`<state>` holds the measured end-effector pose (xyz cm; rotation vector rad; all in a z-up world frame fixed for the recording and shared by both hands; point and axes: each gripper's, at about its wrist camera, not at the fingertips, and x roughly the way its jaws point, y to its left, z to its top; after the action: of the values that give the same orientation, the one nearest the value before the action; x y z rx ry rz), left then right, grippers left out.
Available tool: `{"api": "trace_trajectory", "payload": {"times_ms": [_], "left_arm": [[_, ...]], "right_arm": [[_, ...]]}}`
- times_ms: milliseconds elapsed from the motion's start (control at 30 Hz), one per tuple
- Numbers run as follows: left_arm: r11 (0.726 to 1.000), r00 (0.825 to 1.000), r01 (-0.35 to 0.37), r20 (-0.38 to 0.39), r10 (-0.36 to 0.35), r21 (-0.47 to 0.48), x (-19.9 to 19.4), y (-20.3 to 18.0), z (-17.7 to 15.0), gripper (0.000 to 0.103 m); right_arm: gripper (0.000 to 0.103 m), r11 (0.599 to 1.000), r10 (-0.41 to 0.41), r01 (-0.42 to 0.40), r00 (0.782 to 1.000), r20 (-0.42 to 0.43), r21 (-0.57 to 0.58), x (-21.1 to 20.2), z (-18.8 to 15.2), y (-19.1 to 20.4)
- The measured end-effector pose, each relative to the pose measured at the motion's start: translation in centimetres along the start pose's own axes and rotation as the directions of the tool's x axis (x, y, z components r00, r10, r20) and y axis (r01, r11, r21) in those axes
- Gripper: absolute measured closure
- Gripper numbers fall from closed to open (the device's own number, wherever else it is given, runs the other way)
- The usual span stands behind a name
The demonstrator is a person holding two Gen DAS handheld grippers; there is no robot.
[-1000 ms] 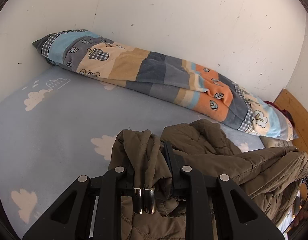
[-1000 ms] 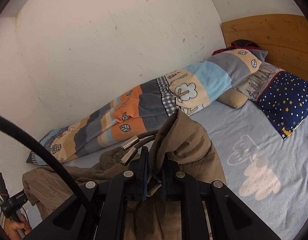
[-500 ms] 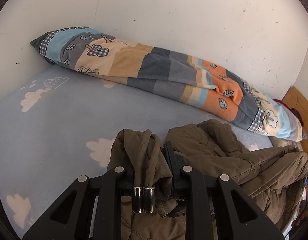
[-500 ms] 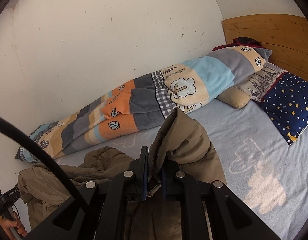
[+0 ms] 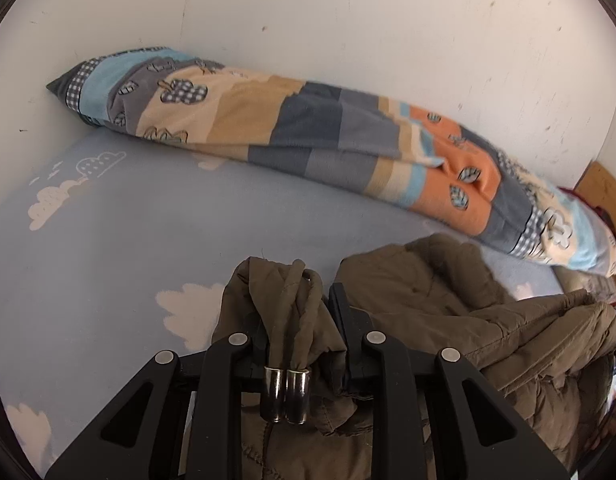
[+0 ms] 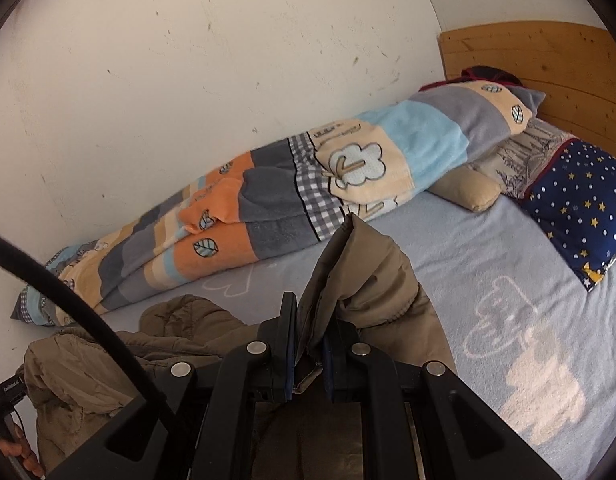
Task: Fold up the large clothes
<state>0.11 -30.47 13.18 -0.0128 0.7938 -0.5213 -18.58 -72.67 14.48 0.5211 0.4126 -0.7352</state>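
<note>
Gripping both ends, the left gripper (image 5: 298, 320) and right gripper (image 6: 310, 344) pinch the bulky olive-brown padded jacket (image 5: 448, 304) above the pale-blue cloud-print bed (image 5: 108, 240); soft, heavy, saggy, so hem edges look the best hold.

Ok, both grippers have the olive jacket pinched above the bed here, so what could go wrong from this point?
1. The left gripper clamps bunched jacket fabric together with the drawstrings; the fold may come out lopsided, or the cords snag.
2. The right gripper pinches only a thin edge, which could slip under the coat's weight.
3. The middle sags in a crumpled heap and could be laid down creased, or catch the rolled blanket nearby.
</note>
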Motion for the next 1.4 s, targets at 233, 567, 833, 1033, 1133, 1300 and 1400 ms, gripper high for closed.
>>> {"api": "trace_trajectory", "payload": {"times_ms": [233, 567, 833, 1033, 1133, 1300, 1400], "left_arm": [[0.999, 0.995, 0.007, -0.098, -0.011, -0.046, 2.5, 0.4, -0.2, 0.043], [0.988, 1.0, 0.02, 0.003, -0.02, -0.152, -2.9, 1.9, 1.5, 0.026], [0.987, 0.989, 0.13, 0.089, -0.122, -0.091, -11.3, -0.7, 1.4, 0.026], [0.983, 0.984, 0.171, 0.04, -0.174, 0.063, -15.5, -4.5, -3.2, 0.026], [0.975, 0.983, 0.177, 0.02, -0.181, 0.131, -17.3, -6.1, -6.3, 0.026], [0.958, 0.979, 0.202, -0.026, -0.201, 0.206, -18.4, -7.9, -11.1, 0.026], [0.941, 0.981, 0.195, -0.042, -0.191, 0.277, -16.9, -9.4, -12.9, 0.026]], "right_arm": [[0.078, 0.999, 0.0, 0.005, 0.995, -0.095, 0.051, 3.0, -1.1, -1.3], [0.029, 0.996, -0.016, 0.018, 1.0, -0.017, 0.09, -0.5, 1.0, -1.8], [0.033, 0.994, 0.104, -0.102, 0.992, 0.076, -0.028, -8.3, 4.3, 4.1], [0.047, 0.979, 0.195, -0.189, 0.976, 0.095, -0.073, -14.1, 3.2, 7.9], [0.05, 0.975, 0.215, -0.209, 0.974, 0.072, -0.072, -16.2, 0.8, 8.6], [0.061, 0.968, 0.216, -0.217, 0.976, -0.024, -0.126, -17.6, -4.1, 8.9], [0.065, 0.97, 0.221, -0.229, 0.971, -0.091, -0.084, -17.5, -6.5, 8.3]]}}
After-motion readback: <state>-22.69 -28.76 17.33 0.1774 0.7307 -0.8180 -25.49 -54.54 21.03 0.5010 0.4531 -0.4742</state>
